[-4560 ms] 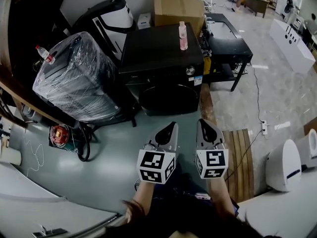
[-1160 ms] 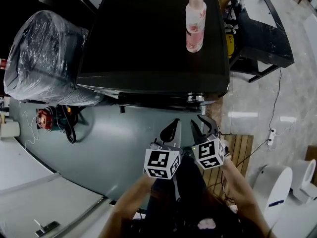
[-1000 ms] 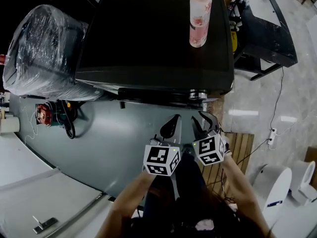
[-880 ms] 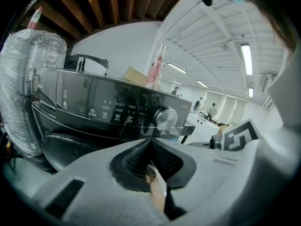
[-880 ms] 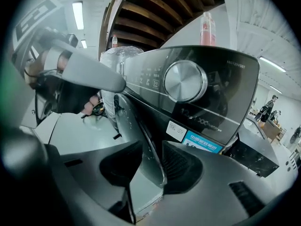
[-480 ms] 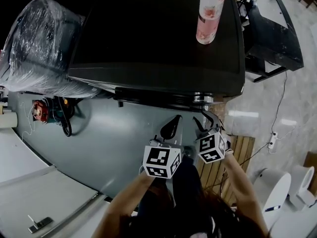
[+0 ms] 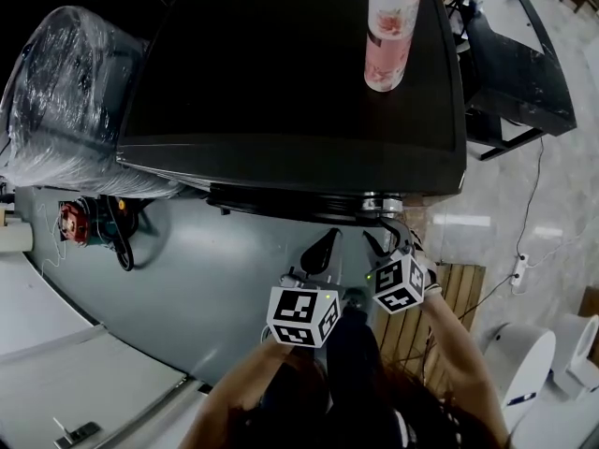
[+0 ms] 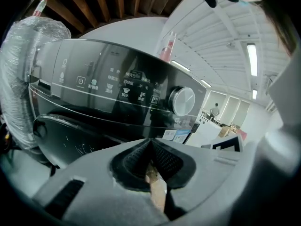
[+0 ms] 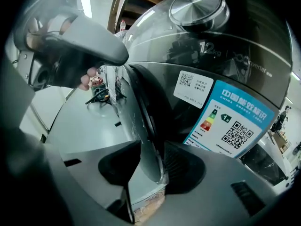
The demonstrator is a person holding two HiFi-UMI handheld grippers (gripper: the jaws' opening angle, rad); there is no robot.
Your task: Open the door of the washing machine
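While the washing machine [image 7: 290, 64] is seen filling the upper centre, the left tool [image 7: 325, 243] is held closed and empty below it, right tool [image 7: 391, 241], jaws just opened wide, door rim [image 9: 149, 140] framed between them, ungripped

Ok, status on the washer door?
Left gripper shut, empty. Right gripper jaws just opened wider, door rim between them, no clamp, not swung out. Pink bottle on washer top, out of the way.

Bottle [image 7: 391, 31] atop washer [image 7: 281, 82]; wrapped unit [image 7: 65, 101] L of it; door edge [image 9: 141, 112] in R tool [image 9: 151, 154].
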